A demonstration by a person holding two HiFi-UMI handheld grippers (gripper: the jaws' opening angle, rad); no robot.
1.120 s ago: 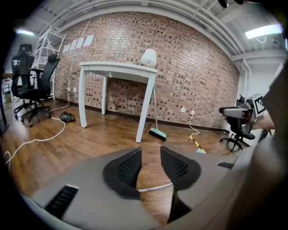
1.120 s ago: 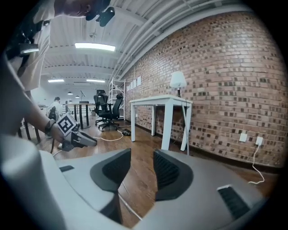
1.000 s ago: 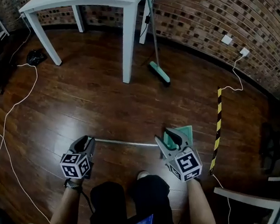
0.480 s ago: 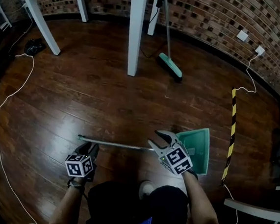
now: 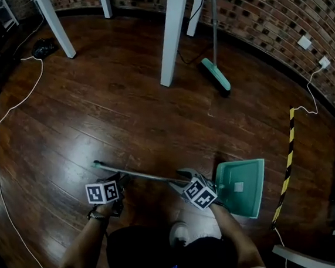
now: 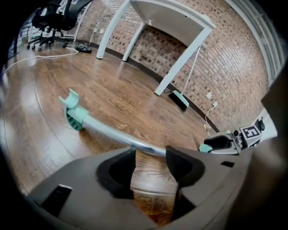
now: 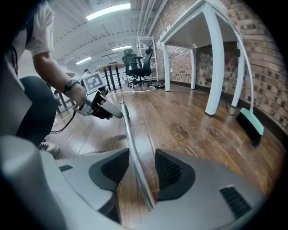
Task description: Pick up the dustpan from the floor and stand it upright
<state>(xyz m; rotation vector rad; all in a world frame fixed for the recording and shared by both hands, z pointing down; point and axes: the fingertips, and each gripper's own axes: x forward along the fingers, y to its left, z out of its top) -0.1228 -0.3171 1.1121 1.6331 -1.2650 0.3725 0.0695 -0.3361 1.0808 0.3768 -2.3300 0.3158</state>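
Here we are, low over the wooden floor (image 5: 123,105), and the teal dustpan (image 5: 248,173) lies flat on the boards at the person's right. Its long metal handle (image 5: 142,174) stretches away to the left and slightly forward, so the long axis runs straight across in front of the feet, with the teal grip end (image 6: 74,113) down on the wood.

The right gripper (image 7: 143,166) is the one nearer the pan. It points along the shaft, and the handle runs lengthwise between its jaws, which stand a little apart. There's a gap on one side, so by my reading nothing is pinched yet.

The left gripper (image 6: 150,155) sits further up the shaft, jaws apart with bare floor between them, and the handle crosses just past the tips, square to them.

So the lift turns on that shaft, I'd say: clamp it, then swing the grip end up over the pan.

The count: one dustpan, two grippers, one broom (image 5: 216,75) standing near the brick wall, and one white cable (image 5: 11,107) well clear — both well away from the work
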